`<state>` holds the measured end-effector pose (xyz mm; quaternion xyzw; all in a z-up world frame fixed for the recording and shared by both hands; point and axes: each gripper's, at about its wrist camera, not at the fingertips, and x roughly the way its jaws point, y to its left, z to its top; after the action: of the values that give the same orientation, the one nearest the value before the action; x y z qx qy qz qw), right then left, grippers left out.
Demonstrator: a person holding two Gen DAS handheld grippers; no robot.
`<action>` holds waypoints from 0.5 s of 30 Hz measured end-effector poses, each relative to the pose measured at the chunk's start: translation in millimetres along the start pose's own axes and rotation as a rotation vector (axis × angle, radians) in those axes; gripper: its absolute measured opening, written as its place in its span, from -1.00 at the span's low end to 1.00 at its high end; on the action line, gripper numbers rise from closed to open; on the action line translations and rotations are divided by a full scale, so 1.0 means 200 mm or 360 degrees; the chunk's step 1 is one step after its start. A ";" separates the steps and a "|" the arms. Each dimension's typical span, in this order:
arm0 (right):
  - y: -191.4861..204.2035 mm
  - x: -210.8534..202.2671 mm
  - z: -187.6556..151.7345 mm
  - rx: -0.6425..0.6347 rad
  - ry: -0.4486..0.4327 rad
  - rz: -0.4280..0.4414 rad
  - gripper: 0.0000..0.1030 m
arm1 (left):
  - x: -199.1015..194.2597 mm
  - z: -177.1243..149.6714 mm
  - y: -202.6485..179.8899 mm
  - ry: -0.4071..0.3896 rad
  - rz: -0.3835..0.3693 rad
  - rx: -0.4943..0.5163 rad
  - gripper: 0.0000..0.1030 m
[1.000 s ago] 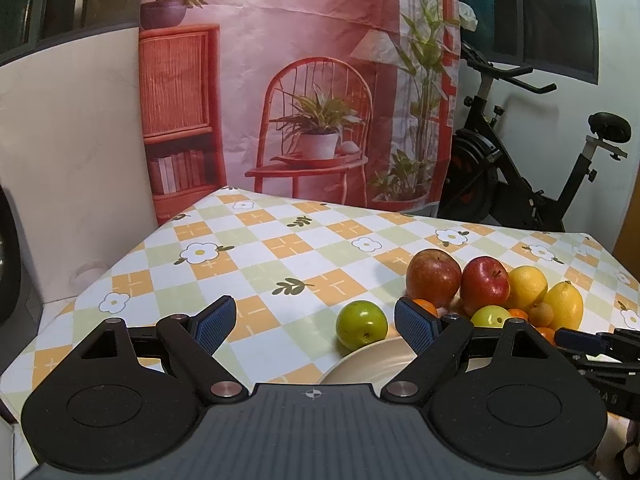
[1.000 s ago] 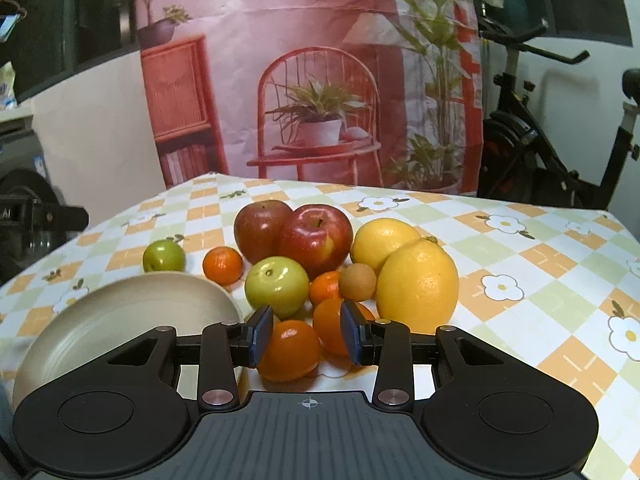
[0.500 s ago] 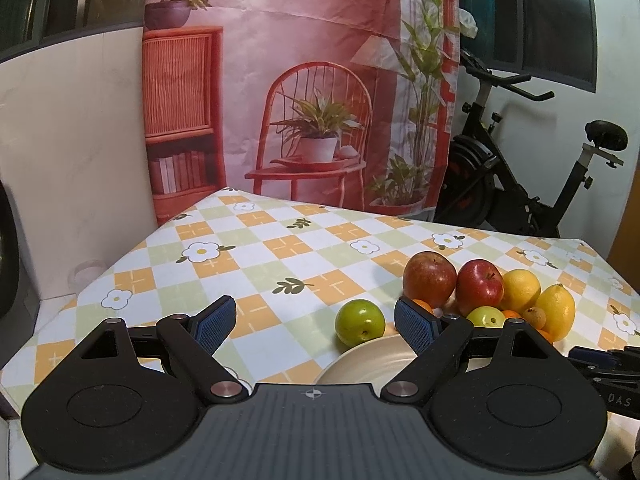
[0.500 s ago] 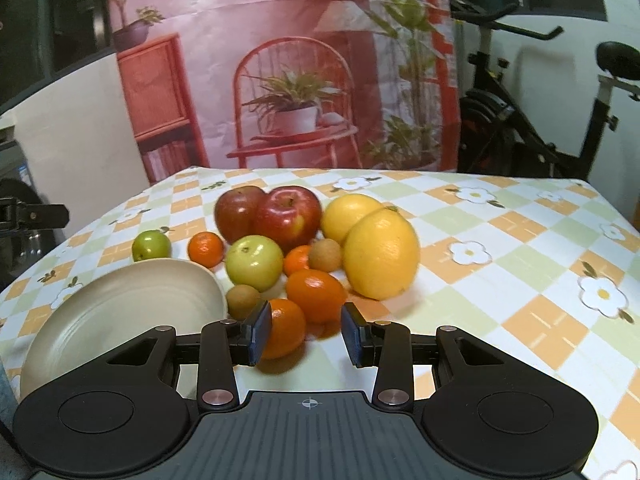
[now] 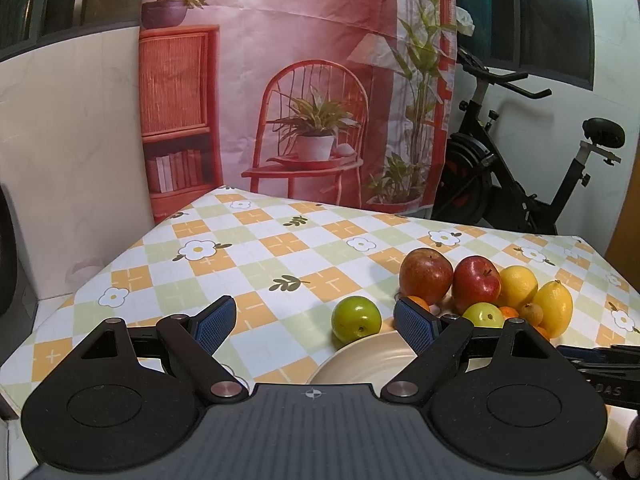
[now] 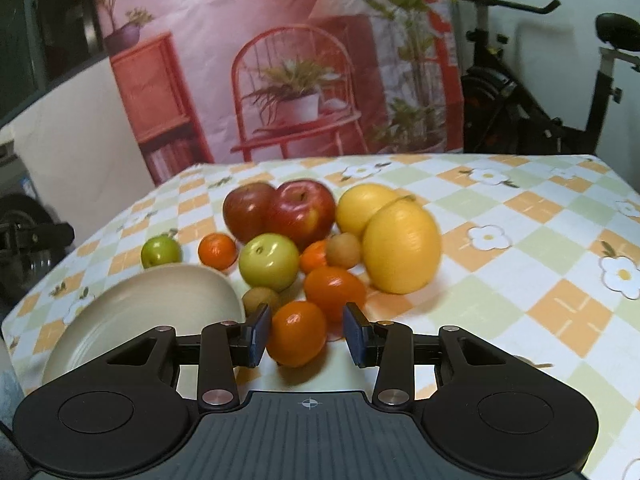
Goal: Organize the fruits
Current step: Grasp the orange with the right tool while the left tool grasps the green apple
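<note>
Right gripper (image 6: 306, 334) advanced: orange (image 6: 296, 333) now between part-open jaws, untouched. Left gripper (image 5: 314, 324) jaws wide, empty.

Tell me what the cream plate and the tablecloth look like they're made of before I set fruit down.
The cream plate looks like glazed ceramic or possibly melamine: a smooth, soft sheen with faint concentric rings; the pictures can't settle which. The tablecloth looks like wipe-clean vinyl or oilcloth: a printed checked flower pattern, lying flat with light glare, though coated fabric is possible.
</note>
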<state>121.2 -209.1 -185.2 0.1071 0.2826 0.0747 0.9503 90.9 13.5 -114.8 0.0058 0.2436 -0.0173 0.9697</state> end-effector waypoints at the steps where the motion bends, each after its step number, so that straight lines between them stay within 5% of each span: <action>1: 0.01 0.01 0.00 0.0001 0.0012 0.0012 -0.27 | 0.00 0.00 0.00 0.0000 -0.0001 0.0003 0.71; 15: -0.03 0.03 -0.03 0.0115 0.0083 0.0146 -0.40 | 0.05 0.01 0.02 0.0073 -0.0058 0.0005 0.71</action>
<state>123.8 -213.3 -195.9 0.1520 0.3046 0.1107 0.9337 100.9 16.5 -117.6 0.0032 0.2658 -0.0352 0.9634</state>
